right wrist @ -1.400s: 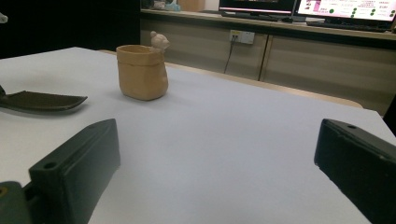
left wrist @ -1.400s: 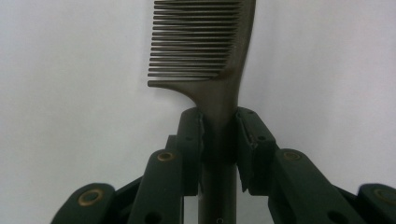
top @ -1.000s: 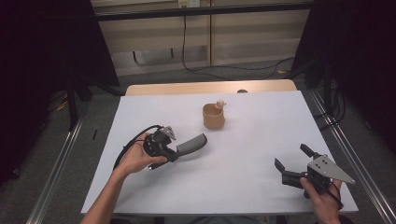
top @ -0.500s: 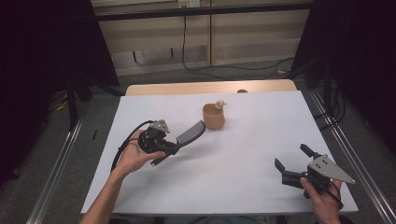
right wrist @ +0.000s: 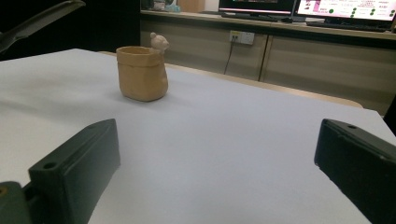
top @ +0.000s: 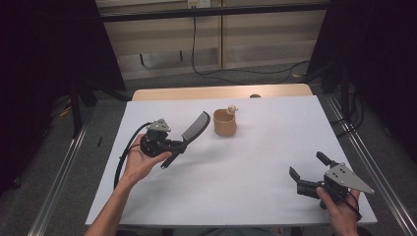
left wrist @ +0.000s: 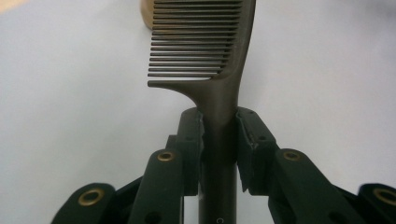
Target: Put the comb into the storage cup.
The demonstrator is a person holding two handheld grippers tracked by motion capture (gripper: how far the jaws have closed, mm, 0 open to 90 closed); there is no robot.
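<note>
The left gripper has its fingers pinching the handle of a dark plastic comb with fine teeth; the comb's toothed end juts beyond the fingertips, raised off the white table and slanting toward a tan, sack-shaped ceramic cup with a small figure on its rim, which stands just past the comb's tip. The right gripper has its fingers spread wide with nothing between them, well apart from the cup ahead.
</note>
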